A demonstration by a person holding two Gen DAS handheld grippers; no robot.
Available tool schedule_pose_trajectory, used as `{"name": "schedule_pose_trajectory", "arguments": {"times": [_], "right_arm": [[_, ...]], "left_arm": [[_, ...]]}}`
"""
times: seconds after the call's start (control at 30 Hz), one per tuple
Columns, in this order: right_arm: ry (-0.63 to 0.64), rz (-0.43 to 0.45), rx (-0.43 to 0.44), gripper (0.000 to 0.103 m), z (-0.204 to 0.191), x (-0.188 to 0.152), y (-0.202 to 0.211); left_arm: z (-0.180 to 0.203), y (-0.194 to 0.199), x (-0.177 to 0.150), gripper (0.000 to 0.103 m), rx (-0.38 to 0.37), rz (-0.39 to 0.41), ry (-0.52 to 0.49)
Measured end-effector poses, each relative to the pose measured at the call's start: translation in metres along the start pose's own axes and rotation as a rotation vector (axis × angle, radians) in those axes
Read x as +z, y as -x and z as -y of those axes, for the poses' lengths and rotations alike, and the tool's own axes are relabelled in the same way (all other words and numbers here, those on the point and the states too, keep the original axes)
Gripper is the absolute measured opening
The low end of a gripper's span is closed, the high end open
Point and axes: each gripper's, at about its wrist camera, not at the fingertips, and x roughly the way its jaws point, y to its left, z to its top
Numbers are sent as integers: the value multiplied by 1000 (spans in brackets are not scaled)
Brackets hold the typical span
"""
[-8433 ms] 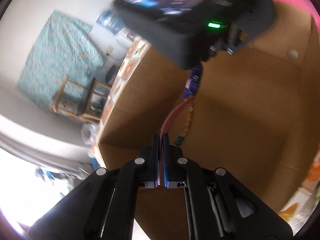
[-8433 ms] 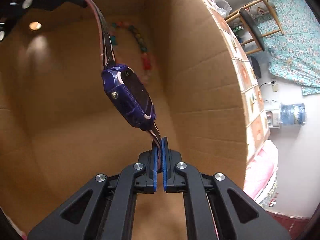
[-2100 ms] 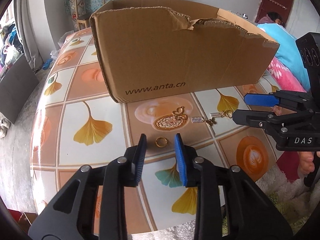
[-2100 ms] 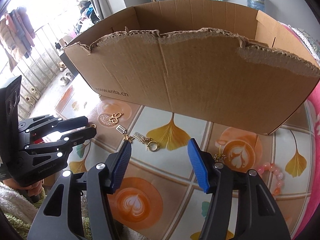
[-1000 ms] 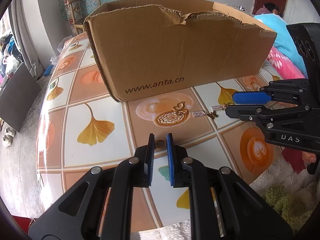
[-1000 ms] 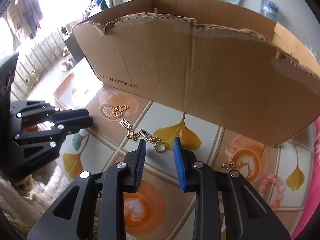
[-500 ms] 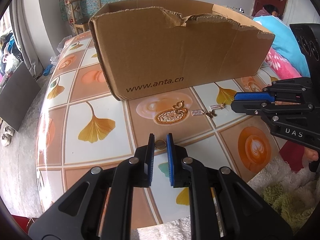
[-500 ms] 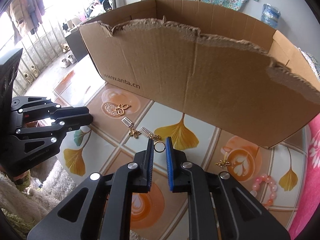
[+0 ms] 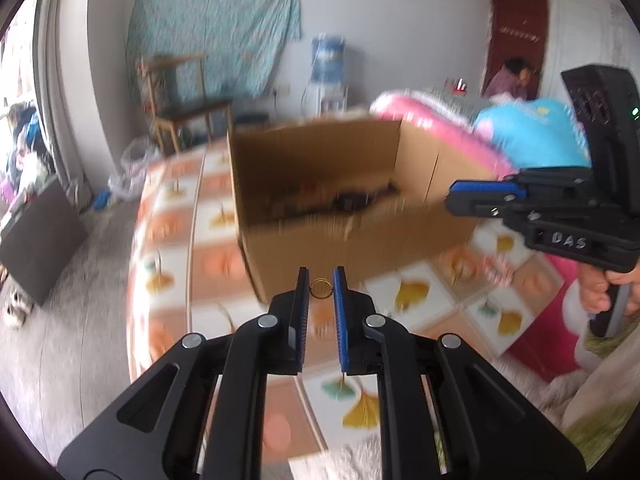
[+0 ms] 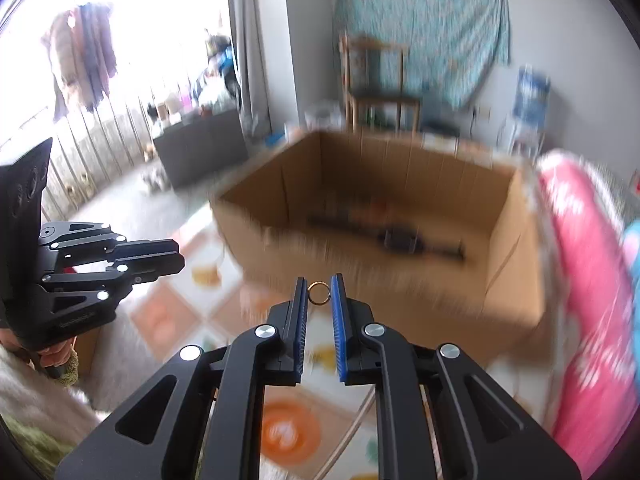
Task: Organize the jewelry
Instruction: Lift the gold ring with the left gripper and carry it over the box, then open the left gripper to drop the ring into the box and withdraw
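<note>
We note a table (image 9: pixel 256 364) covered in a tiled print of orange squares and yellow ginkgo leaves, much of it motion-blurred in both wrist views. Behind it: a grey wall hung with a teal patterned cloth (image 9: pixel 212 20), a wooden chair (image 9: pixel 180 108), a blue water bottle on a dispenser (image 9: pixel 329 60), and pink and light-blue bedding (image 9: pixel 532 140) to the right. A bright window with hanging clothes (image 10: pixel 84 60) shows in the right wrist view.

On the table stands an open brown cardboard box (image 9: pixel 320 236) with a torn front edge. Inside lie dark, elongated items (image 10: pixel 400 240) — too blurred to identify.

The left hand-held gripper (image 9: pixel 321 289) is raised above the table in front of the box, angled downward; its blue pads are nearly closed and pinch a small gold ring (image 9: pixel 321 289) at the tips. The right hand-held gripper (image 10: pixel 319 293) is at similar height, likewise nearly closed, and clamps a thin gold hoop (image 10: pixel 319 293) between its pads — whether a chain hangs from it we cannot tell. A hand (image 9: pixel 600 292) grips the right tool's handle.
</note>
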Motion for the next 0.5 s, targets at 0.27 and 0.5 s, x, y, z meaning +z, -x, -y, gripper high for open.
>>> {"name": "schedule_pose_trajectory", "arguments": {"times": [0.27,0.5], "right_arm": [[-101,-60,6,12,53,44,-53],[-213,-250,-20,13,90,32,-116]], "left_arm": [[-8,-52,70,11,-117,5,39],[-8,-142,72,11,-175,-220,106]]}}
